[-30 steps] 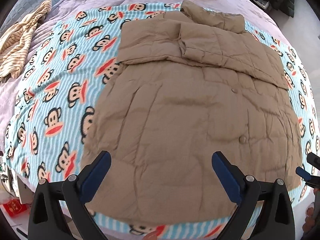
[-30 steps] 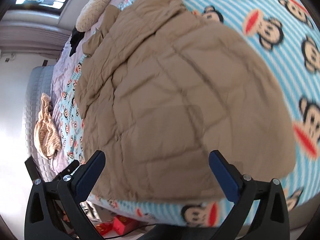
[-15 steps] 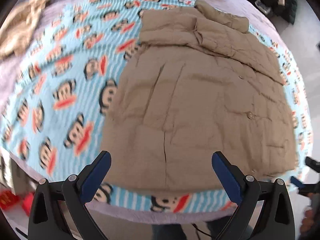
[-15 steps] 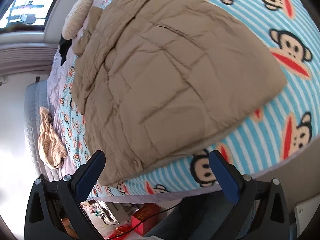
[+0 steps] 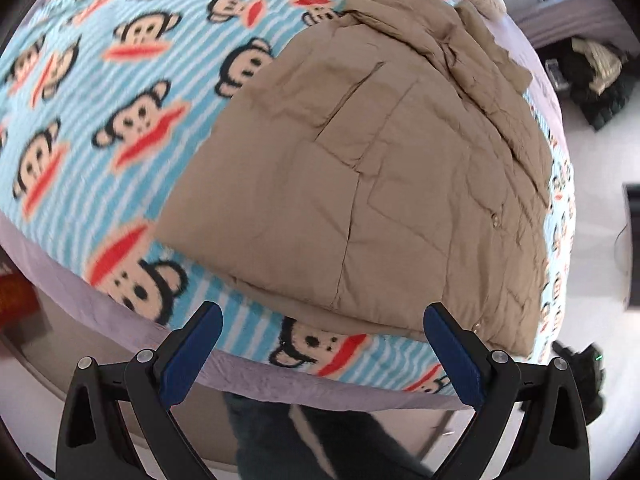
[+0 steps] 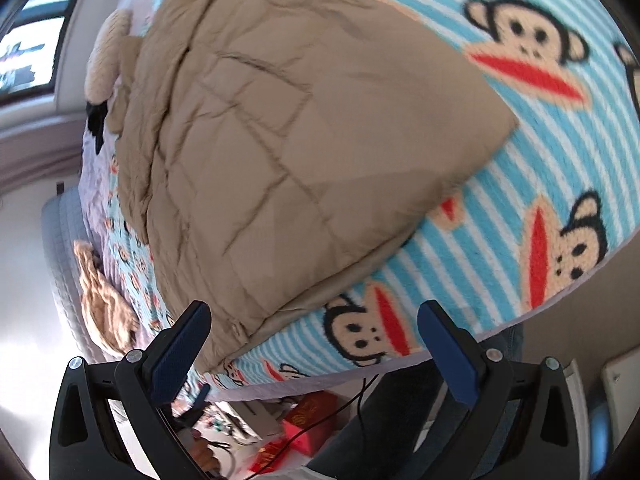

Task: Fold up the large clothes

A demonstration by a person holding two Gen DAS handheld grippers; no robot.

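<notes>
Left wrist: left gripper (image 5: 322, 354) fingers spread wide, empty, above bed edge; tan quilted coat (image 5: 384, 176) flat on monkey-print blanket (image 5: 100, 80)

Right wrist: right gripper (image 6: 316, 352) likewise agape, holding nothing; coat (image 6: 280, 140) hem near blanket (image 6: 540, 160) edge

The far collar end of the tan quilted padded coat (image 5: 384, 168) runs off the top edge of the left wrist view, and its underside against the blue-striped monkey-print fleece blanket (image 5: 120, 92) is hidden, while the blanket's monkey faces at the left are smeared by motion blur. In the right wrist view, the red printed boxes (image 6: 308, 420) on the floor are too blurred to read, and the person's dark trouser leg (image 6: 400, 420) is cut off by the lower edge. The cream knitted cushion (image 6: 106, 56) is partly covered by the coat's upper end.
</notes>
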